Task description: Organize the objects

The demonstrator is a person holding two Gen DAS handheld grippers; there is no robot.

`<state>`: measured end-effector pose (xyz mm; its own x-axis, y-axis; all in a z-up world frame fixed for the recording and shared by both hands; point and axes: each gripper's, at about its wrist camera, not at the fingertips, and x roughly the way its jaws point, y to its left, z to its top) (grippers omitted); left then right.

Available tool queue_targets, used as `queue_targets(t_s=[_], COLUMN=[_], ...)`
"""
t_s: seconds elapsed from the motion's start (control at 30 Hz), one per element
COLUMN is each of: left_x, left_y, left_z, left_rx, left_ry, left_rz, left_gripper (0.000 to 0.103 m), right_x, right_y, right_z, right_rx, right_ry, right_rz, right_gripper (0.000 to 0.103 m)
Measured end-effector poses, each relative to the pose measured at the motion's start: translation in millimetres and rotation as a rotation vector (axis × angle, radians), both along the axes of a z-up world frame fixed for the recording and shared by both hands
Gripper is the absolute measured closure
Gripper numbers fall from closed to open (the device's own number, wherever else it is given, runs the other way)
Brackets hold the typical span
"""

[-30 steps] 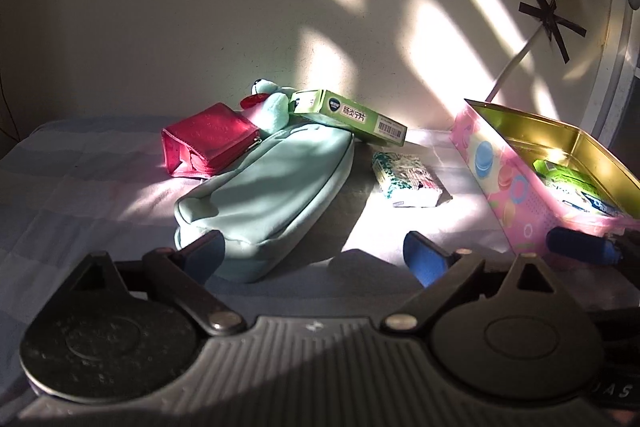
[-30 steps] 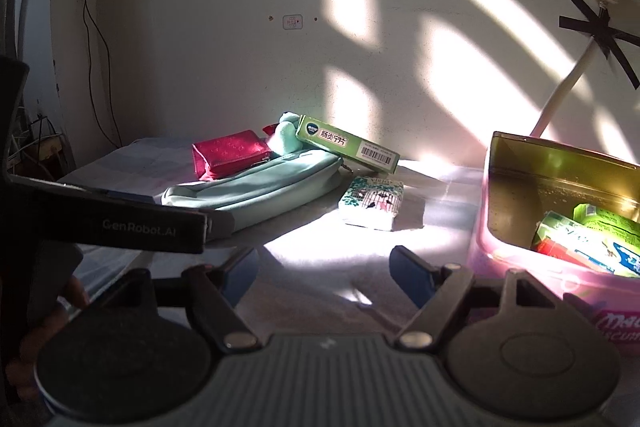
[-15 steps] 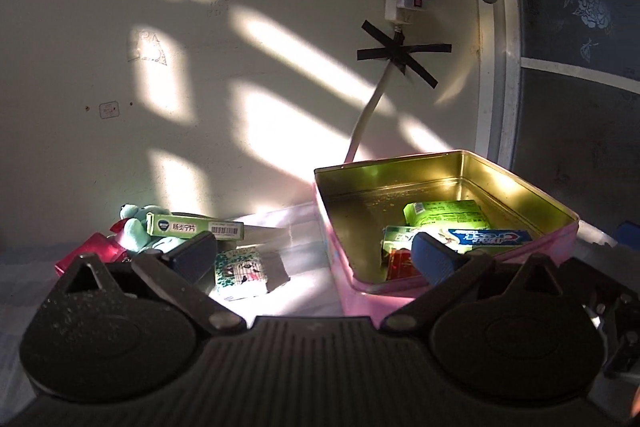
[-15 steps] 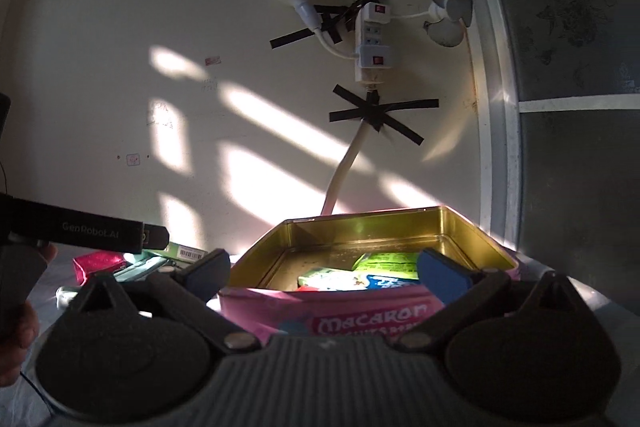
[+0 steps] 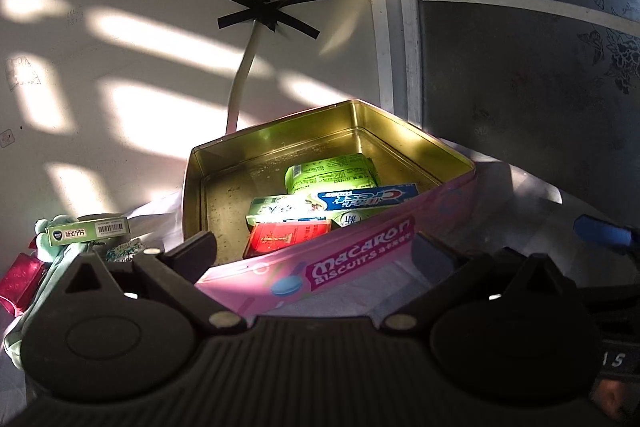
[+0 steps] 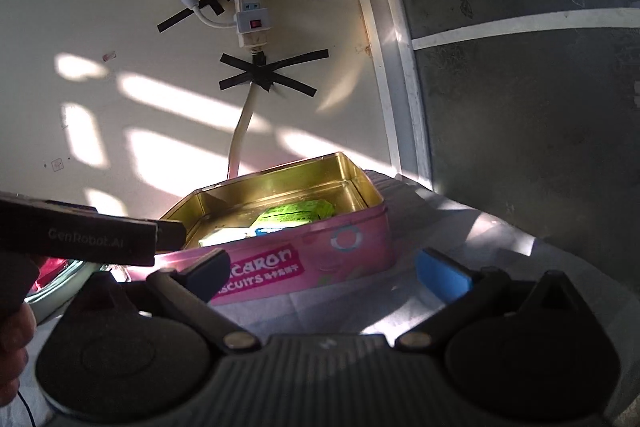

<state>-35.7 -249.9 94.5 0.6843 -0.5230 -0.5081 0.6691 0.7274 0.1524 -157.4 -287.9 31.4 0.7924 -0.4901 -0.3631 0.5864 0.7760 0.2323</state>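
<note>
A pink macaron tin (image 5: 360,247) stands open on the table, also in the right wrist view (image 6: 352,247). Inside lie a green packet (image 5: 332,177), a toothpaste box (image 5: 368,199), a pale green box (image 5: 280,207) and a red box (image 5: 288,237). My left gripper (image 5: 316,253) is open and empty, its fingers astride the tin's near wall. My right gripper (image 6: 328,273) is open and empty, just in front of the tin. A green medicine box (image 5: 88,229), a tissue pack (image 5: 124,249), a mint pouch (image 5: 52,267) and a red pouch (image 5: 20,281) lie at the left.
A wall with a taped power strip (image 6: 252,7) and cable stands behind the tin. A dark glass door (image 5: 540,67) is at the right. The left gripper's body (image 6: 80,235) crosses the left of the right wrist view. The right gripper's blue pad (image 5: 604,233) shows at the right of the left wrist view.
Both grippers swung right, away from the pouches and boxes, and closed in on the pink tin. Both stayed open and empty.
</note>
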Motion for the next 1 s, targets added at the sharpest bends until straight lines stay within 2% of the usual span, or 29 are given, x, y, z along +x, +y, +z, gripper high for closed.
queue_targets(t_s=[0.27, 1.0], left_x=[7, 16], left_y=[9, 14], left_z=[-6, -15], left_rx=[0.006, 0.016], left_ry=[0.054, 0.085], left_rz=[0.054, 0.098], left_gripper=[0.000, 0.000], right_x=[5, 13], right_y=[4, 7], right_z=[-5, -9], right_rx=[0.004, 0.011], right_ry=[0.016, 0.044], right_rz=[0.014, 0.025], right_gripper=[0.000, 0.000])
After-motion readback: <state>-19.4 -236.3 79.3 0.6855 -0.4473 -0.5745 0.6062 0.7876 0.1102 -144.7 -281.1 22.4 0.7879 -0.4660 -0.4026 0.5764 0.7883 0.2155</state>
